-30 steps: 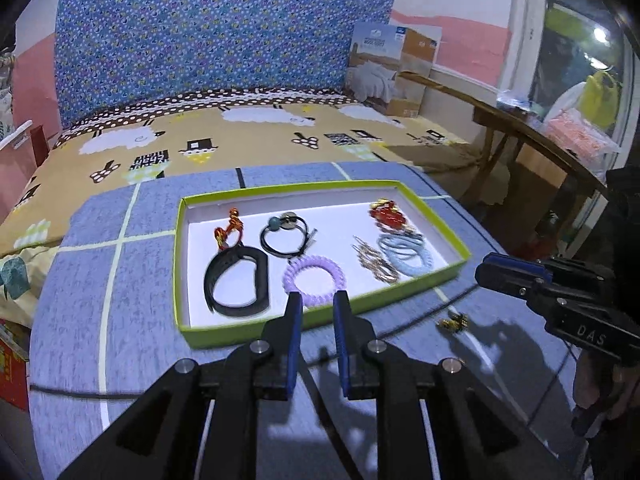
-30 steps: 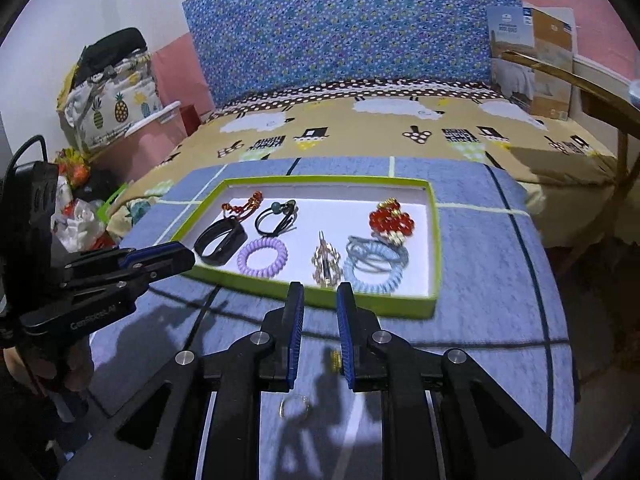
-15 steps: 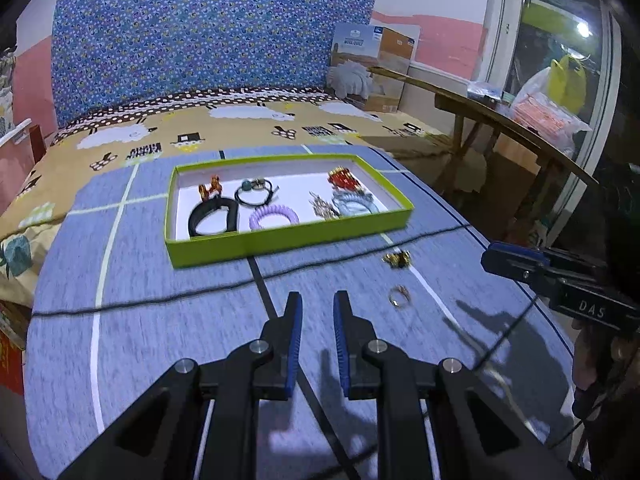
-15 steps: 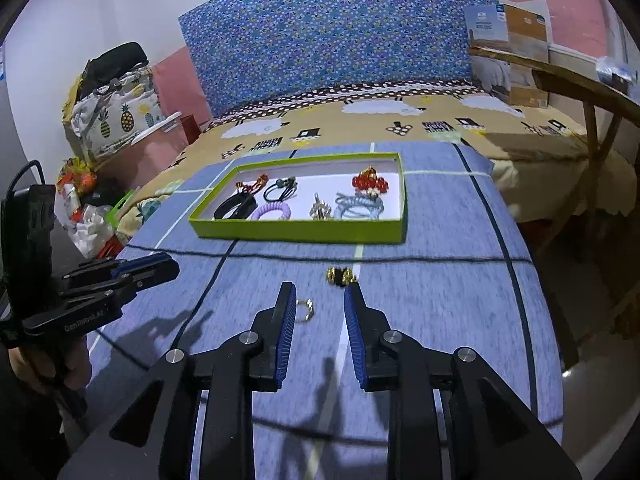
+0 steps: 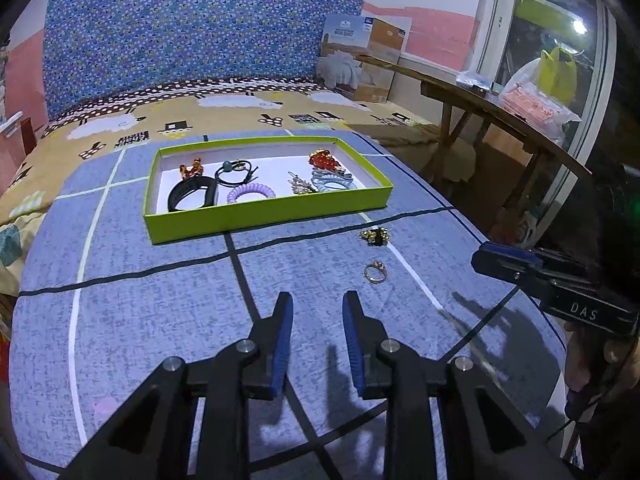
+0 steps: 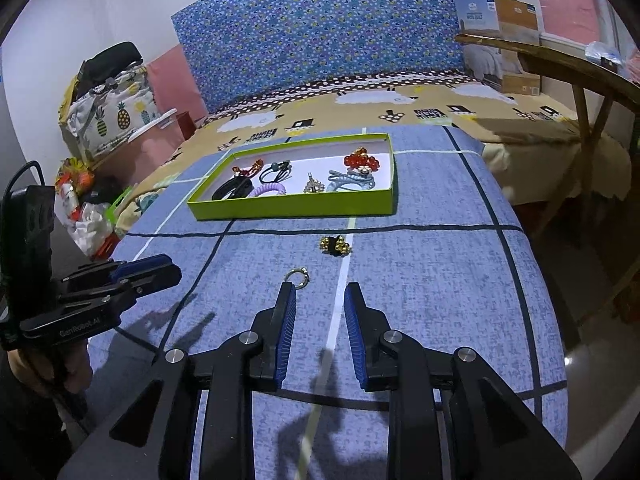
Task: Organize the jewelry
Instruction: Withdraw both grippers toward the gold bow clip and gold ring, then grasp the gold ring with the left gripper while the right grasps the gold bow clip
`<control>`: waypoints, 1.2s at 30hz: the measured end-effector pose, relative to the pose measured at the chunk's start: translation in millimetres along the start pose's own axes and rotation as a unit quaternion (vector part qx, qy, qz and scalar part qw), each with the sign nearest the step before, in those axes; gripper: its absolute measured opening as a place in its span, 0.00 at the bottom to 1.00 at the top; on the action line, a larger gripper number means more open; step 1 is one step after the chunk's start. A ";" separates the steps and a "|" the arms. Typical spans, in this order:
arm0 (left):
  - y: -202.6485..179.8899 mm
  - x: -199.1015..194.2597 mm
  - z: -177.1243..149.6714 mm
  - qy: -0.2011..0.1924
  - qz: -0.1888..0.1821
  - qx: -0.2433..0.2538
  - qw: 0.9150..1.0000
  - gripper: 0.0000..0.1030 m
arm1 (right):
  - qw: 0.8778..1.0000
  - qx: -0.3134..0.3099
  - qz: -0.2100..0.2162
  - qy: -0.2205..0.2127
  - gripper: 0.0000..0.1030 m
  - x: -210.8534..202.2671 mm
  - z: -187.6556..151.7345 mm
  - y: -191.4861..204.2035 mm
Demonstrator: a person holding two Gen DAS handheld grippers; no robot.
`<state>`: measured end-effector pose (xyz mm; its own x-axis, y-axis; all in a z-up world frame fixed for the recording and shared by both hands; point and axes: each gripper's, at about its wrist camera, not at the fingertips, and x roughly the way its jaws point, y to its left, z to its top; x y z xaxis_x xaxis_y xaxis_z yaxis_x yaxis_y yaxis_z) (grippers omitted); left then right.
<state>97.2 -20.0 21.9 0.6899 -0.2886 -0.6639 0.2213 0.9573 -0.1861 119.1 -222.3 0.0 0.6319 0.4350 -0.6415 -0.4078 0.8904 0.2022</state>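
- Gold ring (image 6: 297, 275) lying flat on the blue checked cloth (image 6: 420, 280), just beyond the right gripper (image 6: 320, 298), nearest its left finger.
- Small gold-and-black ornament (image 6: 335, 245) resting a little farther on, between ring and green tray (image 6: 294, 206); both loose pieces outside the tray, likely awaiting sorting.
- Inside the tray: black band (image 5: 191, 197), purple coil tie (image 5: 251, 193), pale blue coils (image 5: 334, 184), red bead cluster (image 5: 323, 159), spread apart, seemingly for easy picking.
- Right gripper fingers apart, nothing between them, having just widened; probably readied for the ring.
- Left gripper (image 5: 317, 306) fingers likewise apart and empty, jaws freshly opened, aimed at bare cloth left of the ring (image 5: 375, 272).
- Compared with a second ago: both grippers pulled back from the tray edge, tray now farther away, ring and ornament fully in view.
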 end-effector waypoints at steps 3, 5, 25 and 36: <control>-3.5 5.1 2.9 0.003 -0.004 0.005 1.000 0.26 | 1.000 -0.001 -0.001 0.001 0.25 0.5 0.0 -0.8; -6.0 9.4 4.8 0.006 -0.007 0.006 1.000 0.28 | 1.000 0.001 -0.002 0.001 0.25 1.0 0.4 -2.0; -41.0 80.8 17.8 0.075 -0.045 0.060 0.994 0.32 | 1.000 0.016 -0.010 0.009 0.25 11.2 3.9 -23.2; -59.1 93.1 19.4 0.080 -0.005 0.098 0.992 0.32 | 1.000 0.025 -0.014 0.014 0.25 17.7 5.2 -32.2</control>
<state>161.6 -103.8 -14.9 0.5721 -0.2765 -0.7722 0.3684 0.9278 -0.0593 146.8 -242.6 -14.1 0.6237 0.4068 -0.6674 -0.3568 0.9079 0.2200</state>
